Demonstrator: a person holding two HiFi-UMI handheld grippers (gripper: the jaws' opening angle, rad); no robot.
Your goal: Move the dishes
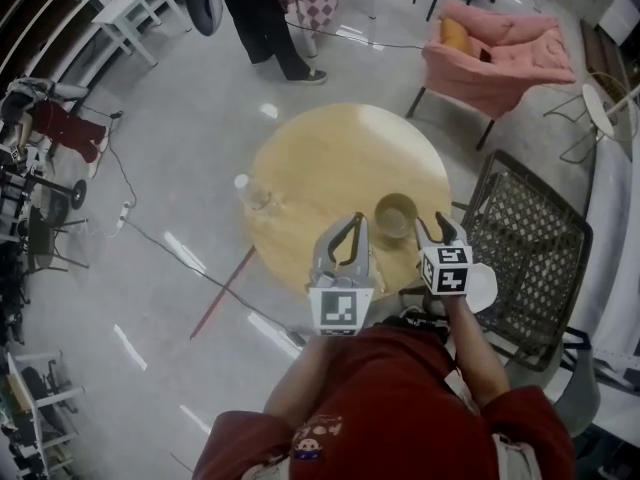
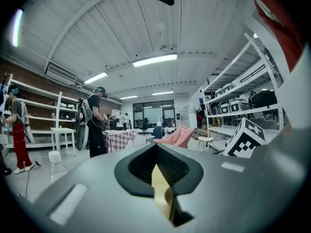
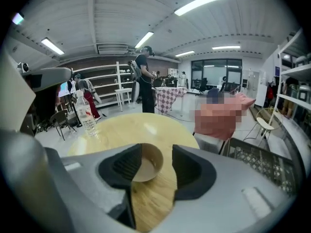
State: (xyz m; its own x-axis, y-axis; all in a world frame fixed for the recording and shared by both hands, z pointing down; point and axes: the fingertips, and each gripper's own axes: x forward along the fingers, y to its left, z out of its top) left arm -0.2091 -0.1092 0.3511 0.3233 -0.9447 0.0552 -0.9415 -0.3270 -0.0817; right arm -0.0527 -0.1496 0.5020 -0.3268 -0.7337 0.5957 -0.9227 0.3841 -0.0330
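A tan bowl (image 1: 395, 215) stands upright near the right front of the round wooden table (image 1: 330, 158). My left gripper (image 1: 357, 219) hangs over the table's front edge just left of the bowl, its jaws shut with nothing between them; in the left gripper view (image 2: 156, 147) the tips meet, and a sliver of the bowl (image 2: 168, 196) shows through the gap below. My right gripper (image 1: 432, 226) is at the bowl's right side, open and tilted down. In the right gripper view (image 3: 158, 166) the bowl (image 3: 146, 165) lies just beyond the spread jaws, untouched.
A clear plastic bottle (image 1: 252, 190) stands at the table's left edge. A metal mesh chair (image 1: 530, 248) is close on the right, with a white round thing (image 1: 482, 288) below my right gripper. A pink armchair (image 1: 500, 53) and a standing person (image 1: 265, 18) are beyond the table.
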